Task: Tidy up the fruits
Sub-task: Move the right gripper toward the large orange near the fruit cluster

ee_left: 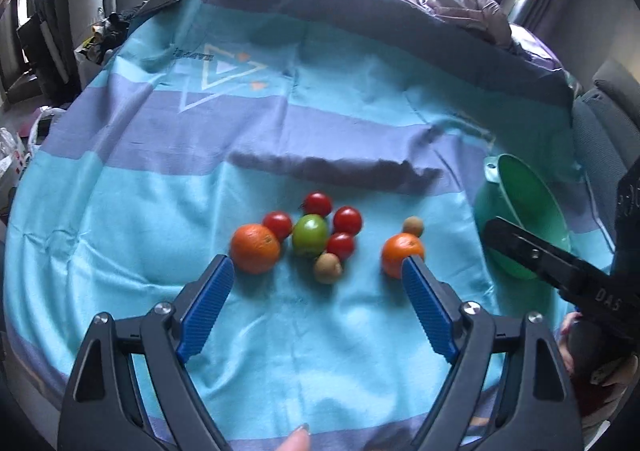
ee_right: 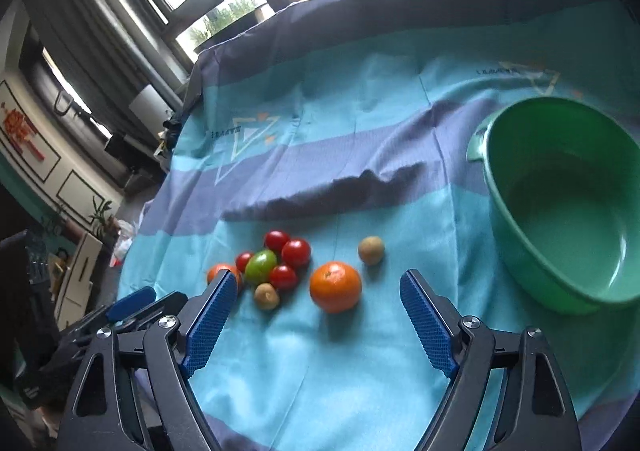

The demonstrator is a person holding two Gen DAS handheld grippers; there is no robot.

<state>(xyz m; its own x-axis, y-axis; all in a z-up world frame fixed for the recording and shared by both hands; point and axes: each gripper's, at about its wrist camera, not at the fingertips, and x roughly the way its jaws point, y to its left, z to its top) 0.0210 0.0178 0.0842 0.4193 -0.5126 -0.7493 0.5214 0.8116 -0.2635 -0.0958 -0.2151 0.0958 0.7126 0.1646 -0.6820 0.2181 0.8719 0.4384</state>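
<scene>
Nothing is sorted yet: both the left gripper (ee_left: 318, 265) and right gripper (ee_right: 318, 283) hang spread and empty, every fruit ahead of them on the cloth (ee_left: 120, 211), the green bowl (ee_right: 560, 203) empty

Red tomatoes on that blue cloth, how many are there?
4, all ringed around the green tomato: one at the far side, one on its left beside the orange, one on its right, one at the near right. None looks hidden.

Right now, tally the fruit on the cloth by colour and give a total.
Red: 4
Orange: 2
Green: 1
Brown: 2
Total: 9
</scene>
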